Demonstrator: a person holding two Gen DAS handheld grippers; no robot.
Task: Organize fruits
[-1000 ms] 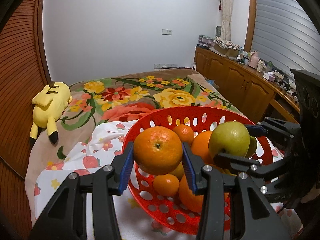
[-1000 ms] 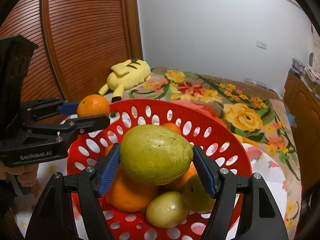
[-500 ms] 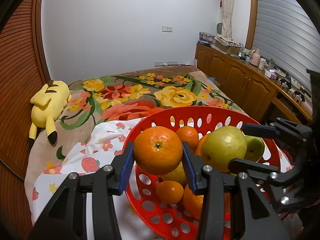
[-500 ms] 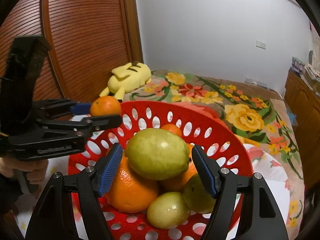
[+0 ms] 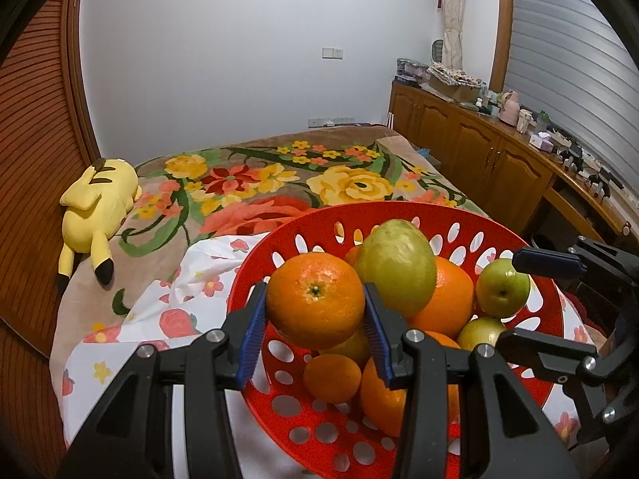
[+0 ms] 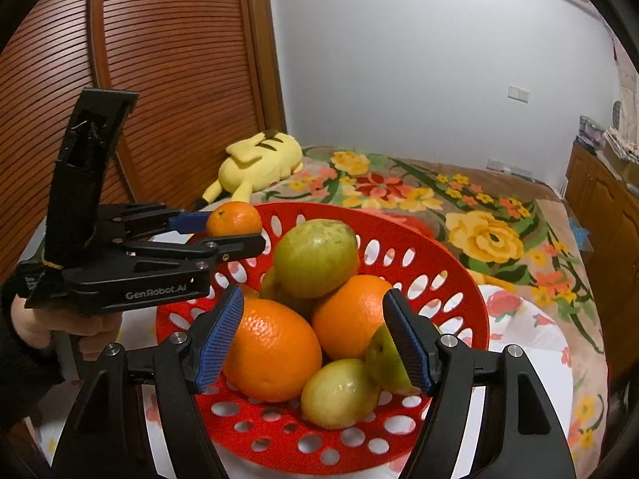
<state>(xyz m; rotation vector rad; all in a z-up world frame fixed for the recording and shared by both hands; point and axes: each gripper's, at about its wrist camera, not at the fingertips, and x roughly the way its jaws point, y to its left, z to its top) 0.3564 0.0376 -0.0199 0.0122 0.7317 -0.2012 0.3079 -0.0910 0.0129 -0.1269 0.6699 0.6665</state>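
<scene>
Both fisheye cameras sit close behind their own fingers, tilted down over the perforated red plastic basket (image 5: 419, 215) (image 6: 471, 299) — the left looks from its left side, the right from its right. They share the flowered bedspread (image 5: 279, 175) (image 6: 459, 207).

Basket (image 6: 471, 299) sits on cloth (image 5: 179, 311) at bed's (image 5: 279, 175) near end w/ fruit piled inside, biggest guava (image 6: 317, 257) on top, plush toy (image 5: 98, 207) at 10 o'clock, cabinets (image 5: 479, 151) at 2.

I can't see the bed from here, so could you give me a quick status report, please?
Left gripper shut on an orange. Right gripper open, empty, above the red basket. Green fruit tops the pile. Nothing in the way.
</scene>
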